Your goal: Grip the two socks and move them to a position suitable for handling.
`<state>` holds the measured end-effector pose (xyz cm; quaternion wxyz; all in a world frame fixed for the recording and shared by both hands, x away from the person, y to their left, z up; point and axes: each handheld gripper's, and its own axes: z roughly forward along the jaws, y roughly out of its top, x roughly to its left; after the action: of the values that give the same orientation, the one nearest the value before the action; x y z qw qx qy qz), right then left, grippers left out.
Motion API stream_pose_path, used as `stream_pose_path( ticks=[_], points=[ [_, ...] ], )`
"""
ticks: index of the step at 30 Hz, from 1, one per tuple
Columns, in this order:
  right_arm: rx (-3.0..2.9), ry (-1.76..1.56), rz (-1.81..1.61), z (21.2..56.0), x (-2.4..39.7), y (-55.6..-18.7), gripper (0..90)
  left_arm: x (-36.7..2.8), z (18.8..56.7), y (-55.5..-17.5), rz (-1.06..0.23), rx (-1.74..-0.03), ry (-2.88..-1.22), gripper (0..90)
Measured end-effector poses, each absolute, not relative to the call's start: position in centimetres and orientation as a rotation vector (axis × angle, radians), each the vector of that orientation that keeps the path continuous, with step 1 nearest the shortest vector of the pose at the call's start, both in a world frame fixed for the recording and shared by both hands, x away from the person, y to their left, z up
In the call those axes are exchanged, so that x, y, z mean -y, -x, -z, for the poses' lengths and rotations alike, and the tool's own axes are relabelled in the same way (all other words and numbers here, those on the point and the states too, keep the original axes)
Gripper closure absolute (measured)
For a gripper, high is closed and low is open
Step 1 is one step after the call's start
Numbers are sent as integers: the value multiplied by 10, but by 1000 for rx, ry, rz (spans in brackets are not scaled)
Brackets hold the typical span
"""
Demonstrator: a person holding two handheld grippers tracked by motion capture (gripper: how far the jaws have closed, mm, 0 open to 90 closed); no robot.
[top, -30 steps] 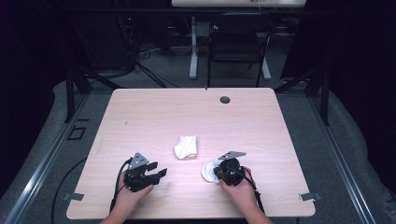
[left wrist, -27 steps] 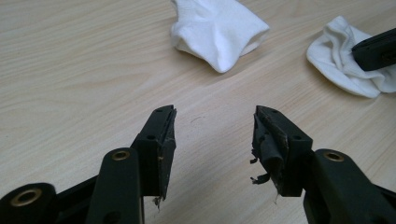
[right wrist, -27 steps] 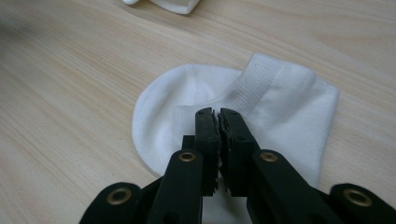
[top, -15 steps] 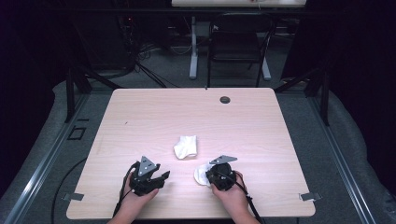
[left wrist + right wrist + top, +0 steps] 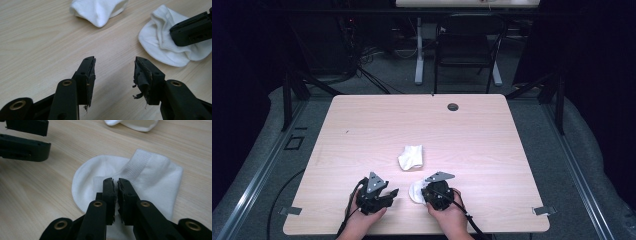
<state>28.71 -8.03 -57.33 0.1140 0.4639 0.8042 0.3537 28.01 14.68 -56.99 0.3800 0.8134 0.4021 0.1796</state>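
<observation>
My right gripper (image 5: 117, 185) pinches the near sock (image 5: 140, 170) flat on the bench (image 5: 362, 130), fingers just easing; left gripper (image 5: 113, 68) stands wide, empty, closing slightly; I should catch the free edge before lifting.

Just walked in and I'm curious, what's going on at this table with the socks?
A person works two white cotton socks on a light wooden table. The right hand-held gripper is nearly shut, pinching the flattened sock near the table's front edge. The left hand-held gripper is open over bare wood beside it. The second, crumpled sock lies untouched behind.
</observation>
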Motion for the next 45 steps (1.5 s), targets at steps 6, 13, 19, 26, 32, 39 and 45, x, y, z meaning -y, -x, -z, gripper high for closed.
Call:
stream_pose_path(
  ticks=[6,13,19,26,32,39,45],
  points=[
    [-2368,-1362,-1063,575,74,-285,831,-142,572,-279,-447,-1027,-2083,518],
    [-2365,-1371,-1102,576,68,-284,818,-138,573,-281,-437,-1018,-2092,516],
    [-2364,-1362,-1151,578,62,-282,768,-135,574,-283,-412,-1024,-2082,515],
    [-2334,-1250,-1216,569,64,-277,720,-127,577,-282,-420,-994,-2093,518],
    [-2356,-1158,-1181,570,60,-275,694,-127,576,-282,-428,-992,-2098,519],
    [-2388,-1085,-1066,582,52,-273,716,-128,575,-283,-409,-1000,-2082,518],
    [-2390,-1133,-1092,582,54,-275,796,-126,579,-285,-422,-993,-2107,525]
  ],
)
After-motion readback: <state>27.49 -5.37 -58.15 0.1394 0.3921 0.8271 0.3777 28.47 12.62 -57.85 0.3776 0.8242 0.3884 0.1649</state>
